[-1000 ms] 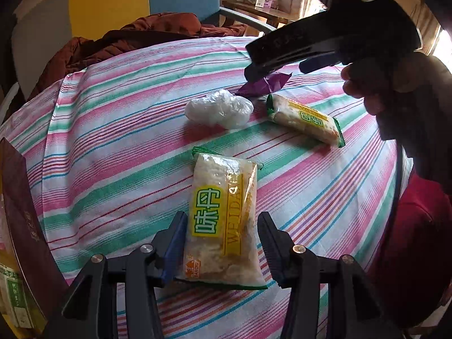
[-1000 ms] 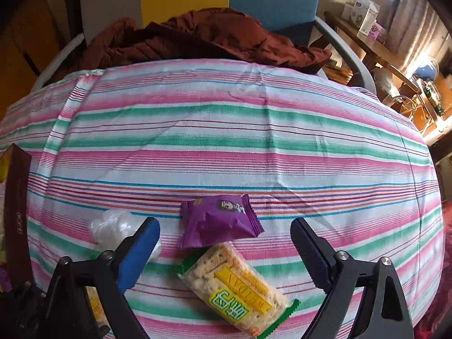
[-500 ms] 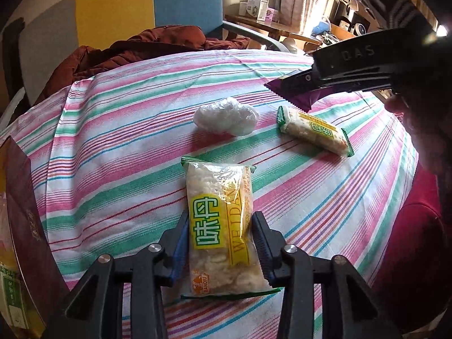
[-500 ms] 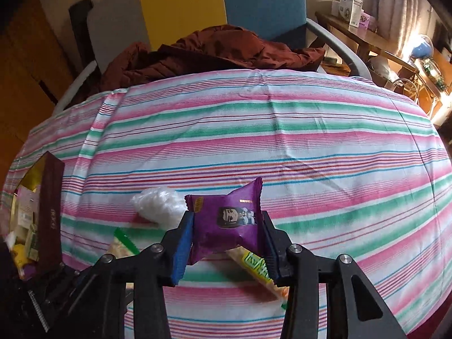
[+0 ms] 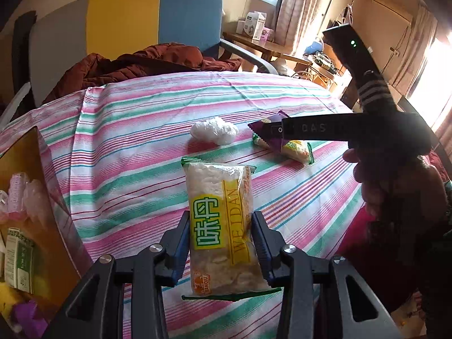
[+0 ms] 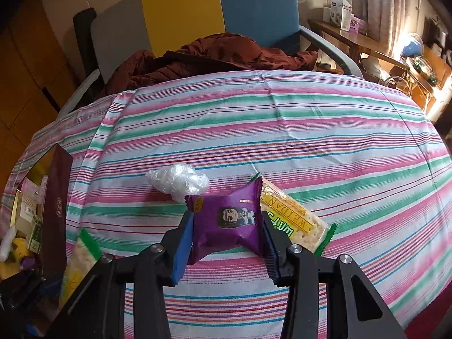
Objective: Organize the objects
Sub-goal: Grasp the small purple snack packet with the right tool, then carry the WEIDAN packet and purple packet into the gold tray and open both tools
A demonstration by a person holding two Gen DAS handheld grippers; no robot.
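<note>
Two handheld grippers work over a worktop covered in a pink, green and white striped cloth. The left gripper has its fingers closed on the sides of a clear cracker packet with a yellow and green label, which appears lifted off the cloth. The right gripper has its fingers closed on a small purple snack packet, held above the cloth.

A second cracker packet and a crumpled ball of clear plastic lie on the cloth, close together. At the left edge stands an open box with a dark flap, already holding assorted packets.

Both packets probably belong in that box. To do this well, keep the squeeze light so the crackers do not crack, carry the left packet in first, clear the upright flap, and release low inside so nothing tips out.
</note>
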